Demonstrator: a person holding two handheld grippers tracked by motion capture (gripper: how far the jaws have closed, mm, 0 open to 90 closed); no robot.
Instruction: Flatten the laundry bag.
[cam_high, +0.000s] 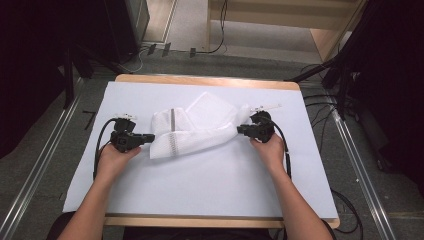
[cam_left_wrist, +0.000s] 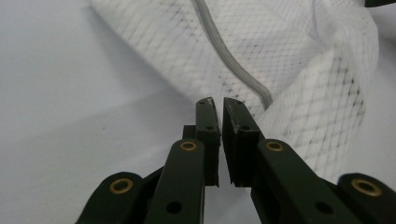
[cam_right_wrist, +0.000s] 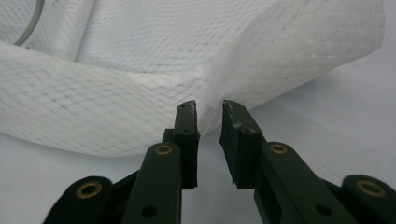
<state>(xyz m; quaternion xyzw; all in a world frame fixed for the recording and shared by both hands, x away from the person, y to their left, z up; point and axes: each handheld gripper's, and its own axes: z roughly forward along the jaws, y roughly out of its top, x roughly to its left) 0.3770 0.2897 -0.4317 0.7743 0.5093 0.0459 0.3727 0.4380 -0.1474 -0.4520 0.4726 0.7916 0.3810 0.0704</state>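
A white mesh laundry bag lies crumpled across the middle of the white sheet, with a grey zip strip near its left end. My left gripper lies level at the bag's left edge. In the left gripper view its jaws stand a narrow slit apart, with the mesh and the zip strip just past the tips. My right gripper meets the bag's right end. Its jaws stand a little apart, their tips at a pinched crease of the mesh, and nothing is pressed between the pads.
The white sheet covers a wooden table. Bare sheet lies in front of the bag and to both sides. Cables trail from each gripper. Beyond the table are dark stands, floor cables and metal rails.
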